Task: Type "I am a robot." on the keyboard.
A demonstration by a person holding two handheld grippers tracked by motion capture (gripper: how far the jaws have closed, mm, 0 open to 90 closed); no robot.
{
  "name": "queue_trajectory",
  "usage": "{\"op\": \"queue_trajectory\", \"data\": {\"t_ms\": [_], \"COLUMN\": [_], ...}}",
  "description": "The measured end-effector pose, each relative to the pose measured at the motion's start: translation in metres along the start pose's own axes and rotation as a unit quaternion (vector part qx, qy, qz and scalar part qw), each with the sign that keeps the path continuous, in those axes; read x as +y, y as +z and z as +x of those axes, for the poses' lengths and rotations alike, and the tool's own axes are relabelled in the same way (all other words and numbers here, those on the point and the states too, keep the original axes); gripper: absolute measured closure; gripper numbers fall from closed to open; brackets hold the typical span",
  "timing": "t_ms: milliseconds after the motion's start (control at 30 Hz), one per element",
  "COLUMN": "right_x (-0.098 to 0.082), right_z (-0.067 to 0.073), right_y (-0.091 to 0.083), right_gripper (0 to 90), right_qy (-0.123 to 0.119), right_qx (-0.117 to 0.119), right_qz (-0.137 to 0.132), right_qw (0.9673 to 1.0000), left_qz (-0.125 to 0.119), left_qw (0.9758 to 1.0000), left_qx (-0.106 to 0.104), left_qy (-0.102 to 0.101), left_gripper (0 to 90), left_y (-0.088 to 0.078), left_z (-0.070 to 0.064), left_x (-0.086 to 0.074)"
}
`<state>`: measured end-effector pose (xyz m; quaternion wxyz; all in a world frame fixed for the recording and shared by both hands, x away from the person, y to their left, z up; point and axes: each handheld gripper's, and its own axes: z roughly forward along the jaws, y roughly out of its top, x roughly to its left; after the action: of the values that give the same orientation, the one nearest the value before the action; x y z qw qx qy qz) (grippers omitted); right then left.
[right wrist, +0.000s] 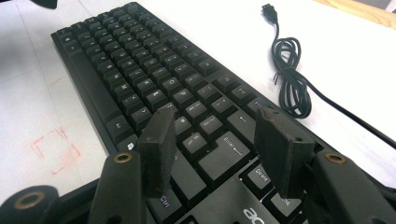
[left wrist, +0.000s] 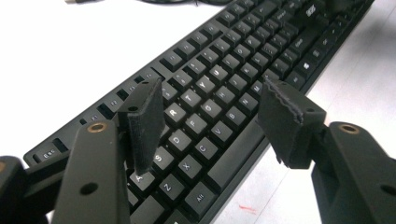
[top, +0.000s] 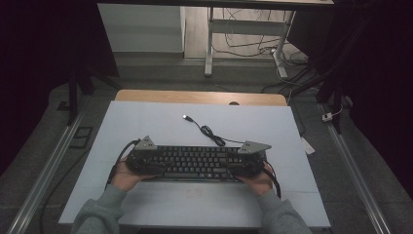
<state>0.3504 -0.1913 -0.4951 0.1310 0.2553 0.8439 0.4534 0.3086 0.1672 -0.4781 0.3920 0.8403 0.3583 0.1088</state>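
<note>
A black keyboard (top: 195,163) lies lengthwise on the pale table sheet (top: 146,122), near its front. My left gripper (top: 146,161) is at the keyboard's left end and my right gripper (top: 248,161) at its right end, each in a person's hand. In the left gripper view the left gripper (left wrist: 214,88) hangs open just above the letter keys of the keyboard (left wrist: 224,79), its pads pressing on nothing. The right gripper (right wrist: 215,116) also stands open over the Enter and Ctrl end of the keyboard (right wrist: 140,70). The keyboard's black cable (top: 209,131) curls away behind it.
The cable's coil (right wrist: 289,79) lies right of the keyboard and ends in a loose USB plug (top: 186,117) farther back. A wooden table edge (top: 195,96) shows beyond the sheet. Faint red marks (right wrist: 56,144) are on the sheet in front of the keyboard.
</note>
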Motion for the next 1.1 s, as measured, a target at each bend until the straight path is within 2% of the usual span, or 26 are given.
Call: {"op": "queue_trajectory", "data": {"t_ms": [133, 400, 467, 800, 1100], "right_x": [0.000, 0.001, 0.000, 0.000, 0.000], "right_z": [-0.001, -0.001, -0.001, 0.000, -0.001], "right_y": [0.001, 0.002, 0.003, 0.004, 0.004], "right_gripper": [49.1, 49.1, 49.1, 49.0, 49.1], "right_qy": [-0.005, -0.009, -0.010, -0.012, -0.012], "right_qx": [-0.001, 0.001, 0.001, 0.001, 0.001], "right_qz": [0.004, 0.006, 0.006, 0.014, 0.016], "right_qw": [1.0000, 0.9999, 0.9999, 0.9998, 0.9998], "left_qz": [0.001, 0.023, 0.028, 0.045, 0.065], "left_qw": [0.9999, 0.9988, 0.9986, 0.9971, 0.9958], "left_qx": [-0.010, -0.029, -0.030, -0.038, -0.031], "left_qy": [0.005, 0.033, 0.034, 0.049, 0.056], "left_gripper": [45.3, 56.3, 59.7, 87.8, 88.8], "left_y": [0.002, 0.016, 0.019, 0.028, 0.042], "left_z": [-0.005, -0.019, -0.021, -0.026, -0.030], "left_x": [-0.001, 0.000, -0.001, -0.003, -0.004]}}
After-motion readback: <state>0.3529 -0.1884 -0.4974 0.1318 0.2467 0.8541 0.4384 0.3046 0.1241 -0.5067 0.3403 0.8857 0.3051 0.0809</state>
